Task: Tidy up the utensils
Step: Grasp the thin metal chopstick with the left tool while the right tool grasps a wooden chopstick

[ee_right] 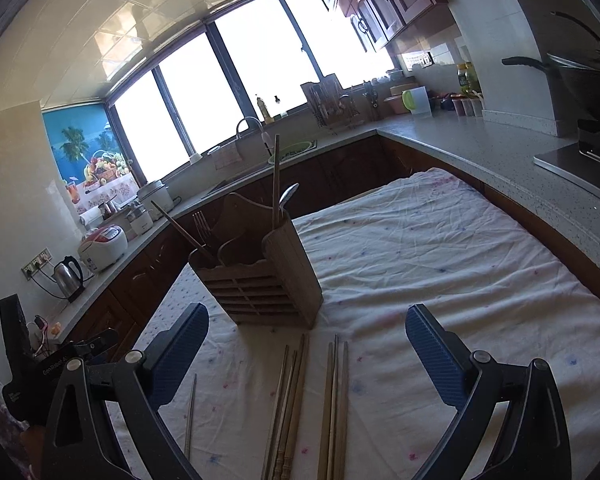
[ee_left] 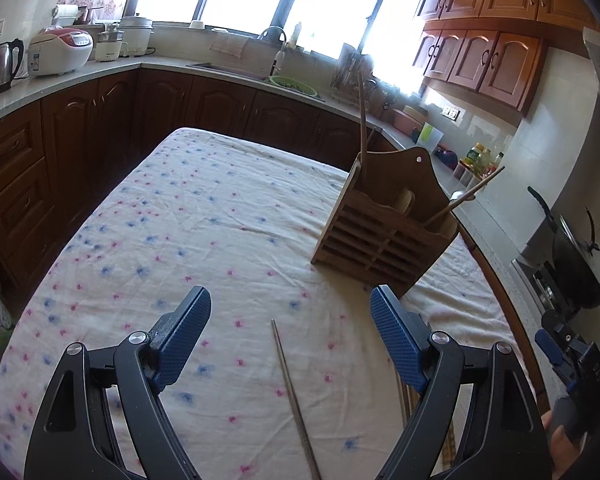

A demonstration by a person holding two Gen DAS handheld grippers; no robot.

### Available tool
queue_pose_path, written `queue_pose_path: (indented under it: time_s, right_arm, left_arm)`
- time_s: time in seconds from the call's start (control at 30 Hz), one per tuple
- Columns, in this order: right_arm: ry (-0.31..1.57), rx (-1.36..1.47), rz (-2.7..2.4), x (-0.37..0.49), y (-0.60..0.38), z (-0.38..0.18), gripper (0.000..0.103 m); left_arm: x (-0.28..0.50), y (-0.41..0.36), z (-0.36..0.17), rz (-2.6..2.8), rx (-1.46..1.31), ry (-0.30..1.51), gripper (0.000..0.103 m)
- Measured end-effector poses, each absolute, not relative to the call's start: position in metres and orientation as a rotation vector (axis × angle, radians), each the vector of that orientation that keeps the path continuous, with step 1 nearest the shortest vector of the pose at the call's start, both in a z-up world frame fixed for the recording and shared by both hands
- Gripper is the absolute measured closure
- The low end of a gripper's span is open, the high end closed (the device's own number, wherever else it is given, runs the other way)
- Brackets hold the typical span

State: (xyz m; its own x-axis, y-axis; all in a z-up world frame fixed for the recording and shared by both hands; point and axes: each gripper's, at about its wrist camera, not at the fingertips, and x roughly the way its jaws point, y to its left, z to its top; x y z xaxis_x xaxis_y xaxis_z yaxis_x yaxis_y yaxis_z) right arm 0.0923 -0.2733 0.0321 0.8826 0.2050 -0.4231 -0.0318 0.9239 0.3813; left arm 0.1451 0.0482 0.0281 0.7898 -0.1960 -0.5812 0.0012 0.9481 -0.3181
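We list first the surface (ee_left: 204,216), draped in a white cloth sprinkled with blue and pink flowers, ringed by kitchen worktops. On it stands the wooden utensil holder (ee_left: 384,220), upright, slatted in front with a tall arched back; we see it toward the right in the left wrist view and left of centre in the right wrist view (ee_right: 260,276). In the holder we count one upright chopstick (ee_right: 276,180), one leaning chopstick (ee_right: 180,228), a fork (ee_right: 201,224) and a metal spoon (ee_right: 289,194). The left claw (ee_left: 290,334) hangs above the cloth, fingers spread wide, gripping nothing. The right claw (ee_right: 306,354) is likewise wide open and empty, near the holder's front. Flat on the cloth under the right claw lie two bundles of wooden chopsticks (ee_right: 292,404), side by side and just short of the holder's base. A thin metal chopstick (ee_left: 296,400) lies apart from them, between the left claw's fingers in the left wrist view.
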Motion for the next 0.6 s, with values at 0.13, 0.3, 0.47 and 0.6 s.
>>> queue_pose_path:
  time_s: [0.13,0.3,0.47,0.6]
  right_arm:
    - [0.523,0.377,0.11,0.089,-0.275,0.016,0.003]
    - [0.577,0.362,0.1,0.091,-0.274,0.002,0.003]
    - [0.616,0.353,0.095,0.097,-0.273,-0.009,0.003]
    - [0.633,0.322,0.095,0.099,-0.268,-0.013,0.004]
  left_arm:
    - [0.142,0.045,0.014,-0.104,-0.301,0.7,0.019]
    - [0.141,0.041,0.003,-0.101,-0.281,0.744,0.019]
    - [0.143,0.039,-0.005,-0.098,-0.273,0.775,0.019]
    - [0.146,0.037,-0.011,-0.096,-0.265,0.799,0.019]
